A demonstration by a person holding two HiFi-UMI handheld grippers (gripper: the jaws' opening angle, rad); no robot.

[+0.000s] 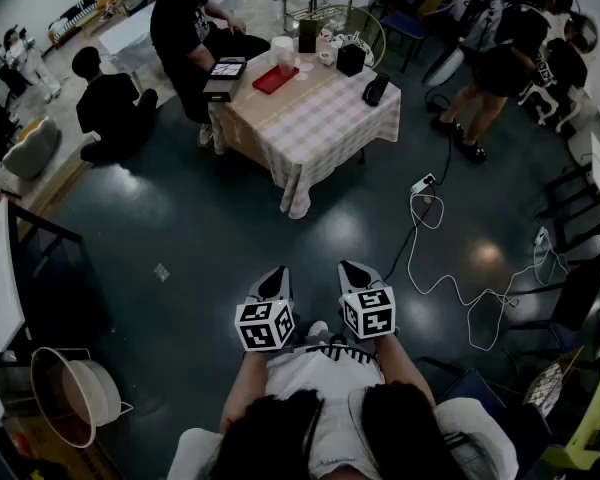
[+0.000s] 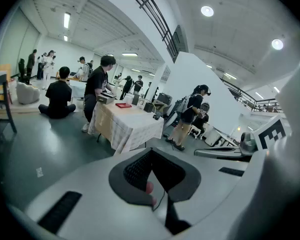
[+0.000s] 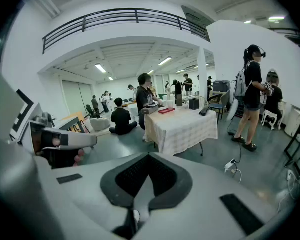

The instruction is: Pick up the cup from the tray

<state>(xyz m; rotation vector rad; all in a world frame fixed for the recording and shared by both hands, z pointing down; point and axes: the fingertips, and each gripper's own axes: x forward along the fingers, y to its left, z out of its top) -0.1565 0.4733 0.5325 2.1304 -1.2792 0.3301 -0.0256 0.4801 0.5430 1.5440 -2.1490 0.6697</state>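
my left tongs (image 1: 277, 274) and right tongs (image 1: 351, 267) are both squeezed shut on nothing, well apart from the white cup (image 1: 283, 53) at the red tray (image 1: 272, 81) on the checked table (image 1: 325, 123).

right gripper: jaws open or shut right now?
Shut. In the right gripper view, the right gripper has its jaws closed together, with nothing held between them.

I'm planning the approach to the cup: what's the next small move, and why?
Probably a step forward toward the checked table. The cup at the red tray stands far off, well out of reach from here, and the left claw and right claw are both shut and empty, so opening them can likely wait until the table is close.
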